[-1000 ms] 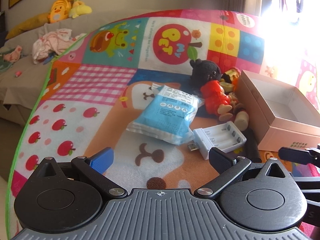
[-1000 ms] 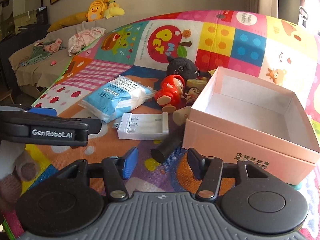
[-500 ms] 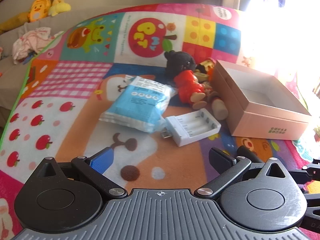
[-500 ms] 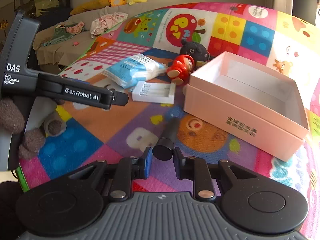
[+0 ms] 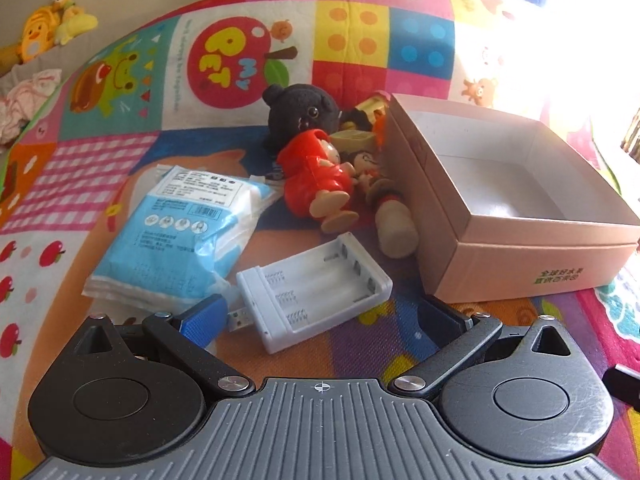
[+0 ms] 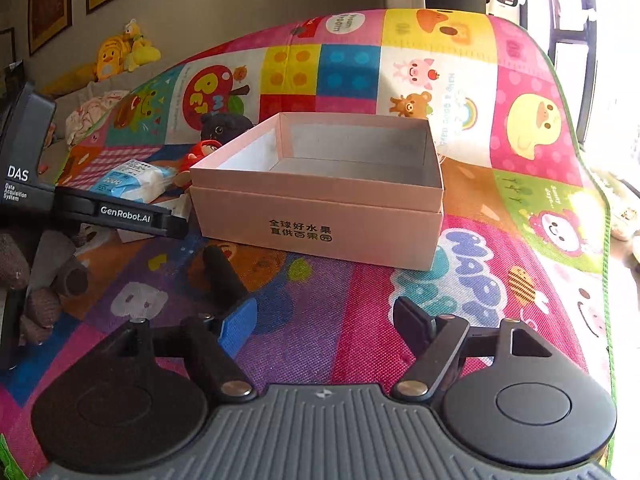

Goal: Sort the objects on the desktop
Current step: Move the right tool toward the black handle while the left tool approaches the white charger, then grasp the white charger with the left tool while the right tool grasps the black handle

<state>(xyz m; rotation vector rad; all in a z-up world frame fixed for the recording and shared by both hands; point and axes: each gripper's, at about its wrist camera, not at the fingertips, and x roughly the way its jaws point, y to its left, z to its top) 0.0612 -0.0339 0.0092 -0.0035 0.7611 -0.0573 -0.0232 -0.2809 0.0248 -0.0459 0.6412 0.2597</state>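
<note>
An empty pink cardboard box (image 5: 520,248) (image 6: 320,220) sits on the colourful play mat. In the left wrist view, a white battery charger (image 5: 316,284) lies just ahead of my open, empty left gripper (image 5: 320,316). Beside it lie a blue tissue pack (image 5: 180,236), a red doll (image 5: 316,176), a black plush (image 5: 300,112) and a wooden figure (image 5: 392,220). My right gripper (image 6: 324,320) is open and empty. A black cylinder (image 6: 222,276) lies on the mat by its left finger (image 6: 238,330), in front of the box.
The left gripper's body (image 6: 80,208), held by a gloved hand (image 6: 44,280), fills the left of the right wrist view. A sofa with plush toys (image 6: 120,52) and clothes stands behind the mat. A bright window lies to the right.
My right gripper has opened and the black cylinder it was shut around now lies on the mat to its left. My left gripper has moved closer to the charger.
</note>
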